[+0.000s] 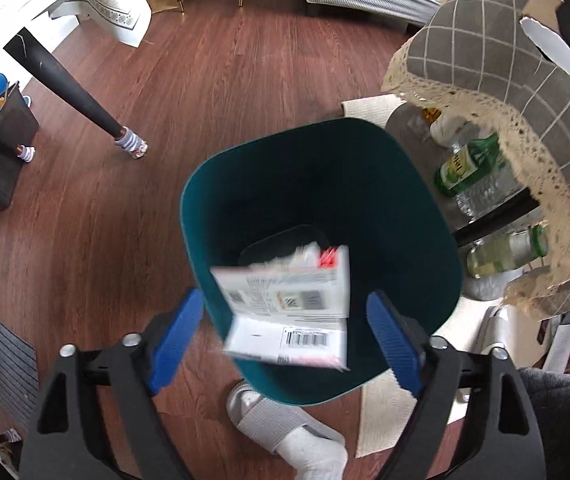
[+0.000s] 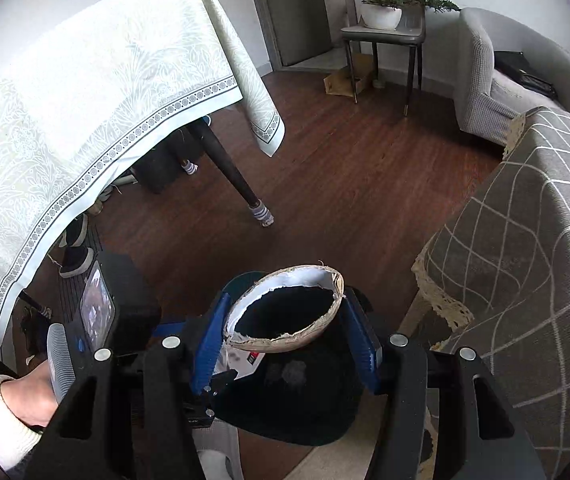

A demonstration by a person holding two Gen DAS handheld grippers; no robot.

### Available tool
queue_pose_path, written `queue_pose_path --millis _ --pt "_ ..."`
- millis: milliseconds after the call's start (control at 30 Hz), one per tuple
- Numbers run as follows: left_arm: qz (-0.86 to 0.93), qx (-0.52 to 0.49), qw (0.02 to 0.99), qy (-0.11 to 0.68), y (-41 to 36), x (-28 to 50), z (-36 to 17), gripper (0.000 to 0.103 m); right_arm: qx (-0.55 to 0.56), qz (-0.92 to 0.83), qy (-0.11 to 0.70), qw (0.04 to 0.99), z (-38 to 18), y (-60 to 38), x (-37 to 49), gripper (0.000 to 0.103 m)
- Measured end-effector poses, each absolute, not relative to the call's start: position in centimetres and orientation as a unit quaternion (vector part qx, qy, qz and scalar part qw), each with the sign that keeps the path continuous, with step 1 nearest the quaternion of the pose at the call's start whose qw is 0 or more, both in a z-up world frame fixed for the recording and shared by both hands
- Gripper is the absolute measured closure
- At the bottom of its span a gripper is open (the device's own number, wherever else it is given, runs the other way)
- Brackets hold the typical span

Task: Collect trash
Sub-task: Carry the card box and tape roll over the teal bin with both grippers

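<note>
A: What is hidden or hard to read in the left wrist view?

B: The printed carton (image 1: 291,308) is blurred, so only a barcode and a red corner can be made out. It is seen between the blue pads of the left gripper (image 1: 285,338), which are spread wide and are touching neither of its sides. It is placed over the mouth of the teal bin (image 1: 401,216). The bin's near rim is partly covered by it.

A: And inside the bin?

B: A dark base and a pale crumpled item under the carton are seen; what that item is cannot be told. Right of the bin, plastic bottles (image 1: 473,164) are stored beneath the checked tablecloth (image 1: 481,52), cut off by its lace edge.

A: What is added by the right wrist view?

B: A black object with a torn cardboard rim (image 2: 285,316) is clamped between the pads of the right gripper (image 2: 285,336) at a middling width. The bin (image 2: 241,280) is almost wholly hidden behind it; only a teal sliver is shown. The pale patterned tablecloth (image 2: 85,92) and a potted plant (image 2: 385,8) on a chair are seen only here.
</note>
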State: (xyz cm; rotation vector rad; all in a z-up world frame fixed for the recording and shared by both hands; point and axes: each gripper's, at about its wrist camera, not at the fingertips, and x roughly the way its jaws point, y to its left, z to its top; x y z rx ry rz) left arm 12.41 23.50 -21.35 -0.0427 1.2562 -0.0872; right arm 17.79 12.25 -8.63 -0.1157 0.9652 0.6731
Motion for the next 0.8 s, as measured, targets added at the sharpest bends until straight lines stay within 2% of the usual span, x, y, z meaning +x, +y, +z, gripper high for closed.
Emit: queue_pose_path --millis 200,467,667,800 --pt "-0.04 -0.029 0.818 0.573 24.4 12.0 -20.5 0.016 -0.058 0.314 0.474 0.82 -10.3 13.1 18.4 0.046" --pt "-0.022 -0.057 0.858 0.51 26.2 11.5 -15.8 0.018 -0.072 0.306 0.507 0.803 -12.9 14.5 18.9 0.046" --pt "-0.004 -0.05 0.883 0.466 26.9 11.1 -12.7 0.029 -0.077 0.292 0.539 0.786 -15.8 15.2 19.6 0.046" --pt "0.013 -0.069 0.895 0.441 28.2 10.9 -10.5 0.042 -0.085 0.284 0.56 0.774 -17.9 15.6 19.6 0.046"
